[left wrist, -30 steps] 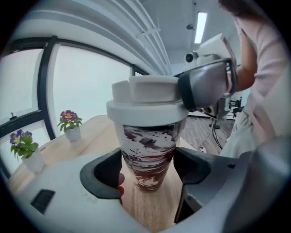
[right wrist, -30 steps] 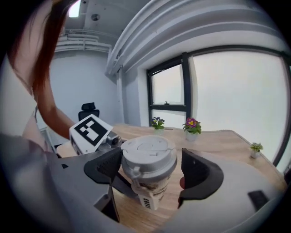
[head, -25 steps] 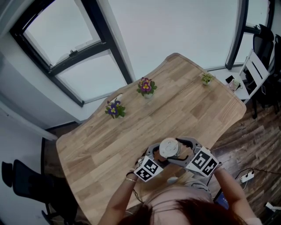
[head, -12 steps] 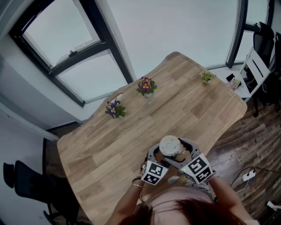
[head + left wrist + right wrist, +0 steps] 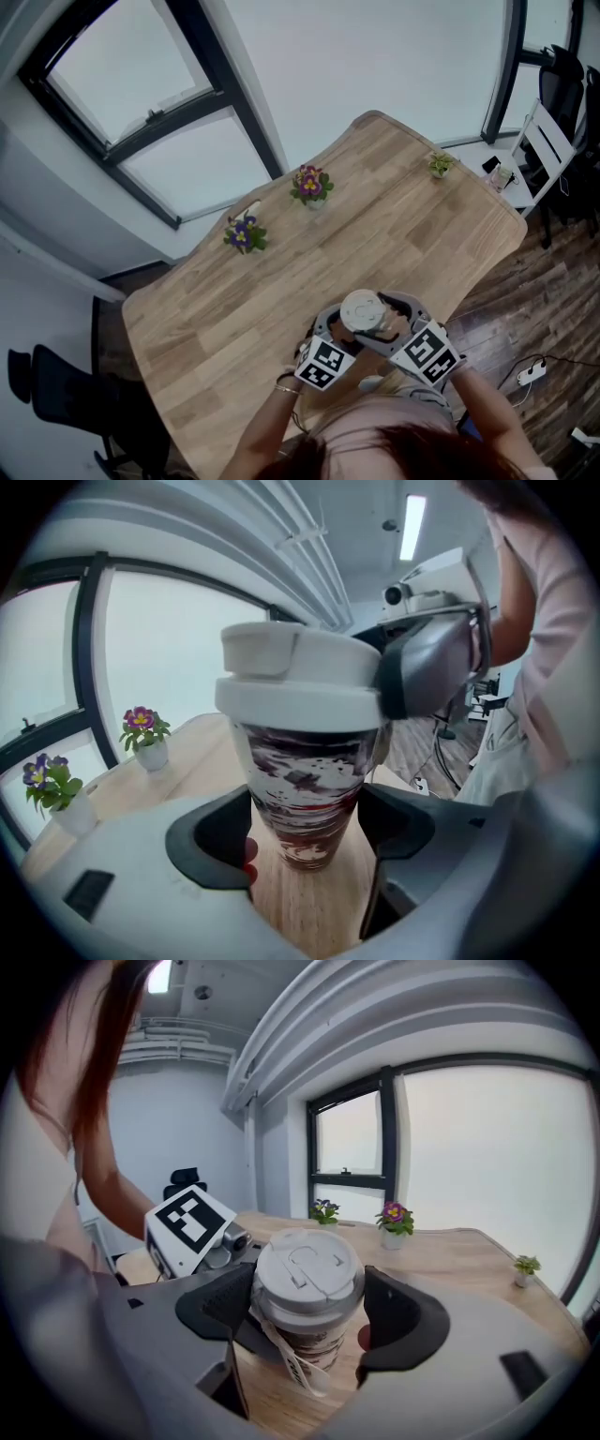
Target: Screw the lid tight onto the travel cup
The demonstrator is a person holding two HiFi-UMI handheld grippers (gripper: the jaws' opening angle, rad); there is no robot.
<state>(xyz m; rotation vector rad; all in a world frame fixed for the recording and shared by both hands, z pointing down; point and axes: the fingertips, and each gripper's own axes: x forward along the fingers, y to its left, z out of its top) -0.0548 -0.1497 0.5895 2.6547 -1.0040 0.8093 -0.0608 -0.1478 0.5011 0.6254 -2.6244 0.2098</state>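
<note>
Head view: the travel cup (image 5: 362, 323) stood upright near the near edge of the wooden table (image 5: 394, 234), capped by its white lid (image 5: 360, 309). The left gripper (image 5: 339, 335) and right gripper (image 5: 389, 323) closed in on it from the person's side. Two flowering pots (image 5: 244, 232) and a small green plant (image 5: 441, 167) stood well apart along the far edge.

Left gripper view: the left gripper (image 5: 309, 834) had its jaws pinching the patterned lower body of the travel cup (image 5: 305, 771), one pad against each side. The cup's base rested on the table (image 5: 319, 907). One grey jaw of the right gripper pressed against the lid (image 5: 300, 682).

Right gripper view: the right gripper (image 5: 309, 1309) had its jaws clamped on the lid (image 5: 307, 1274), seated on the cup. A white strap (image 5: 298, 1365) hung from the lid.
</note>
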